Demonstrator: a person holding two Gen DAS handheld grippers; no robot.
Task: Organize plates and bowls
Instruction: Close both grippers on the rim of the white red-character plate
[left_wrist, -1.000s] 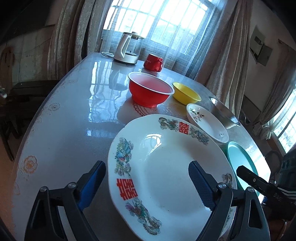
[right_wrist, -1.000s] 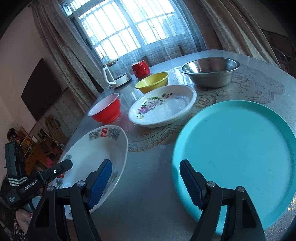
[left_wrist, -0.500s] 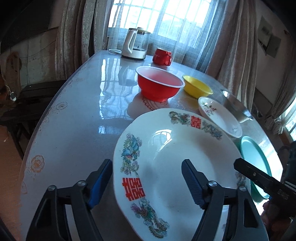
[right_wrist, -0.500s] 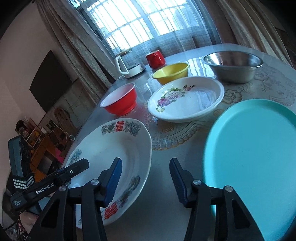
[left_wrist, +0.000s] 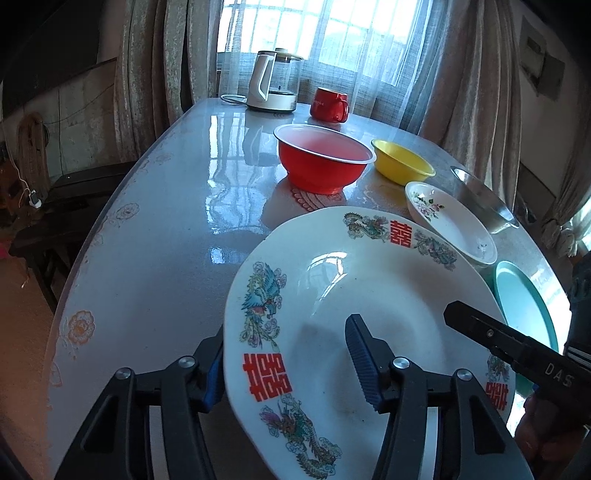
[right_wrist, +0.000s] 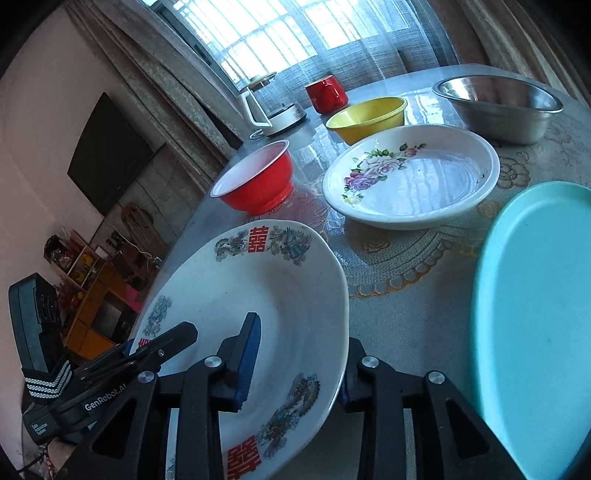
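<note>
A white plate (left_wrist: 369, 295) with dragon and phoenix prints and red characters lies at the table's near end. My left gripper (left_wrist: 286, 339) straddles its left rim. One finger is outside the rim and the other over the well, and the jaws are closing. My right gripper (right_wrist: 301, 332) straddles the same plate (right_wrist: 258, 288) at its right rim, also closing, with one pad inside and one beyond the edge. Neither pair of pads presses on the plate. Behind stand a red bowl (left_wrist: 321, 162), a yellow bowl (left_wrist: 402, 162), a floral plate (right_wrist: 413, 177) and a steel bowl (right_wrist: 498, 103).
A teal plate (right_wrist: 535, 314) lies just right of the white plate. A kettle (left_wrist: 273, 85) and a red mug (left_wrist: 330, 105) stand at the far end by the window. The table's (left_wrist: 166, 229) left edge curves close, with dark furniture beyond it.
Both pairs of jaws have narrowed. My right gripper slid left from in front of the teal plate onto the white plate's right rim. My left gripper's outer finger came up to the left rim.
</note>
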